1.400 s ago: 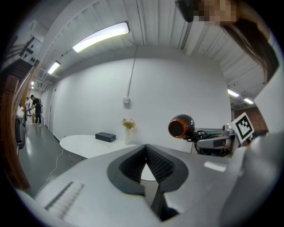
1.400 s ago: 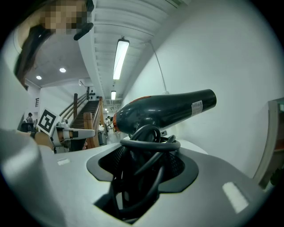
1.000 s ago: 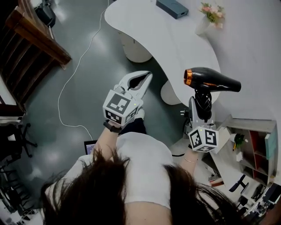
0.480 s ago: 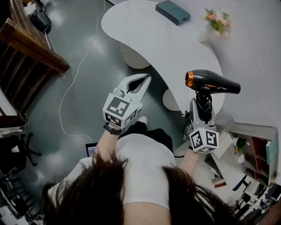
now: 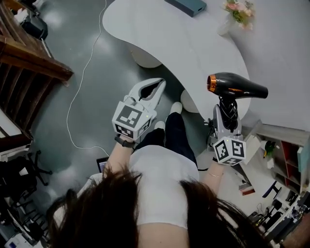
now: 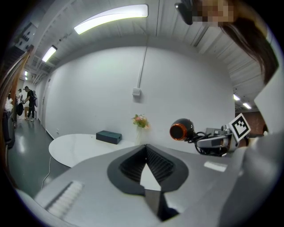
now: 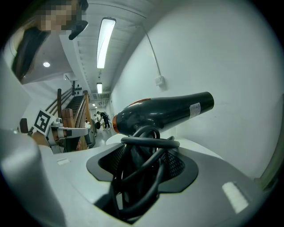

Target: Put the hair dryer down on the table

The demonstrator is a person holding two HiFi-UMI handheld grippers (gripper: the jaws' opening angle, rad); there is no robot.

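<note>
A black hair dryer [image 5: 240, 87] with an orange ring at its rear stands upright in my right gripper [image 5: 226, 110], which is shut on the handle and the cord coiled round it. The right gripper view has the dryer [image 7: 165, 112] rising out of the right gripper [image 7: 142, 148], barrel pointing right. It hangs in the air by the near edge of the white curved table [image 5: 169, 34]. My left gripper [image 5: 161, 84] is shut and empty, held over the floor to the left. In the left gripper view, the left gripper [image 6: 145, 146] looks toward the table [image 6: 75, 148] and the dryer [image 6: 182, 130].
A dark teal box [image 5: 187, 6] and a vase of pink flowers [image 5: 237, 12] are at the table's far side. Wooden stairs [image 5: 29, 58] stand at the left, a thin white cable [image 5: 82, 80] lies on the floor, and shelves [image 5: 283, 162] are at the lower right.
The person has stepped forward, one leg now showing below. The table has slid upward in the head view. Both grippers keep their pose, and the dryer stays gripped.
</note>
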